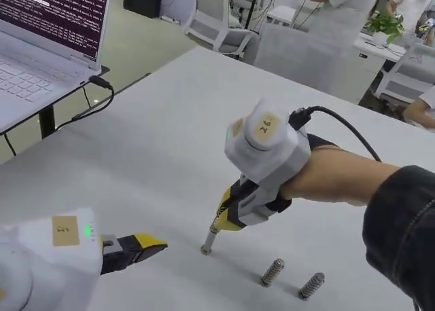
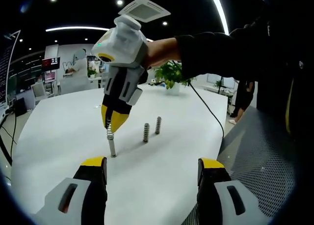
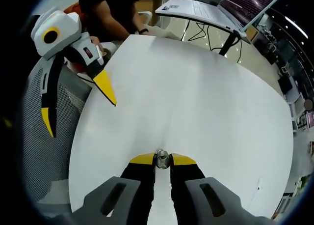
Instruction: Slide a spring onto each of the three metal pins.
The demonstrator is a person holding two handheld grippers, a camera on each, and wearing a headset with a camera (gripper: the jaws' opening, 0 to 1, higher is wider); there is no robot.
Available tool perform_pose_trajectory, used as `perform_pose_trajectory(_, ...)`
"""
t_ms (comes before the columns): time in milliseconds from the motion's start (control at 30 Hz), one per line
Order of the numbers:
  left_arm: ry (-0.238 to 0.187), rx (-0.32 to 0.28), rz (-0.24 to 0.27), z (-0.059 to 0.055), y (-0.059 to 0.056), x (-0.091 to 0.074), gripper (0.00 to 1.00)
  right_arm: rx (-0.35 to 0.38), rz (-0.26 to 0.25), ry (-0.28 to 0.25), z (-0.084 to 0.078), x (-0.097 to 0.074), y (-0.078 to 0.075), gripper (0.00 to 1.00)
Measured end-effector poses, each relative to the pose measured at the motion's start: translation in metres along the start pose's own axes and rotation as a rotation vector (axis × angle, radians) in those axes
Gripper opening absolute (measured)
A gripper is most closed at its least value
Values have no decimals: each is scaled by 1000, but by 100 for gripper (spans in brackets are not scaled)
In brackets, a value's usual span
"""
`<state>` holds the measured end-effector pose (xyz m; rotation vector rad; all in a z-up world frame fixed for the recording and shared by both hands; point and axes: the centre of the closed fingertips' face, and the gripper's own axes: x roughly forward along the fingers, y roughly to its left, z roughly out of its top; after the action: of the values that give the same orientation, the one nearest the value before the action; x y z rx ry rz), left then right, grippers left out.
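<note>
My right gripper (image 1: 223, 221) is shut on a small metal spring (image 3: 162, 159), pinched between its yellow tips. It holds the spring (image 2: 110, 132) at the top of a bare upright pin (image 1: 207, 244) on the white table (image 1: 170, 134). Two more pins stand to the right of it, each wrapped in a spring (image 1: 272, 272) (image 1: 312, 286). In the left gripper view these are a little beyond the bare pin (image 2: 113, 149), side by side (image 2: 146, 132) (image 2: 158, 125). My left gripper (image 1: 153, 245) hovers low at the near left, open (image 2: 152, 167) with nothing between its fingers, pointing at the pin.
A laptop (image 1: 41, 39) with a cable (image 1: 95, 100) sits on a stand off the table's far left. Chairs and a person in white (image 1: 346, 12) are behind the table, with a potted plant (image 1: 384, 24) at the far right. The table edge (image 3: 78, 136) runs close beside my left gripper (image 3: 78, 53).
</note>
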<state>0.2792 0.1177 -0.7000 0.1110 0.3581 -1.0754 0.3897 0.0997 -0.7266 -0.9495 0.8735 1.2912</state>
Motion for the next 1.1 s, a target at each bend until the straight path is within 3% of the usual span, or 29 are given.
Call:
perform_pose_trajectory(567, 0, -9, 10, -1, 3, 0, 71, 20, 19, 7, -11, 34, 9, 8)
perform_pose_trajectory(1100, 4, -13, 17, -3, 4, -1, 71, 3, 43, 26, -14, 42, 27, 9)
